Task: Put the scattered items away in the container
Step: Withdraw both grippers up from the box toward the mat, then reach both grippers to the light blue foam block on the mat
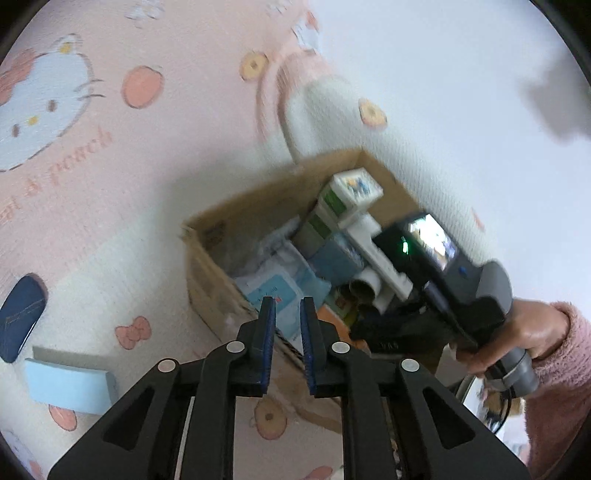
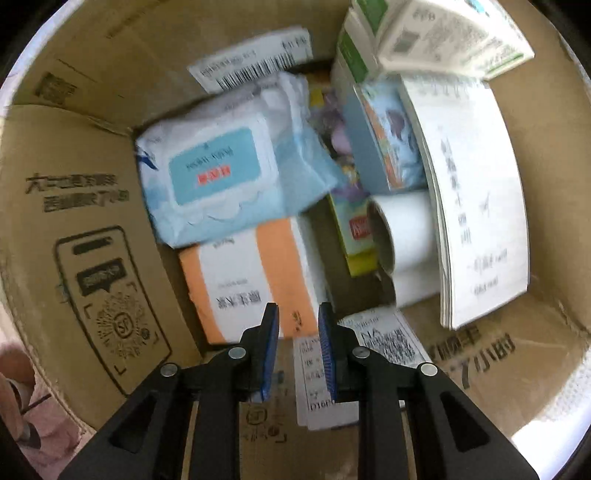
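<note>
**Both grippers empty over the half-filled cardboard box**

The left gripper (image 1: 288,314) hangs above the near rim of the cardboard box (image 1: 207,236), its blue pads a narrow gap apart with nothing between them. The box sits on a pink cartoon-cat blanket (image 1: 110,110). Outside it, on the blanket, lie a pale blue box (image 1: 68,384) and, just beyond it, a dark denim-print case (image 1: 22,317).

The right gripper (image 2: 298,321) points steeply down inside the box, jaws slightly parted and gripping nothing; the person's hand (image 1: 517,336), in a pink fleecy sleeve, holds its handle. Below it lie a wet-wipes pack (image 2: 221,173), an orange-and-white carton (image 2: 251,277), a white tape roll (image 2: 399,229), a white booklet (image 2: 476,206) and green-and-white cartons (image 2: 436,33)
</note>
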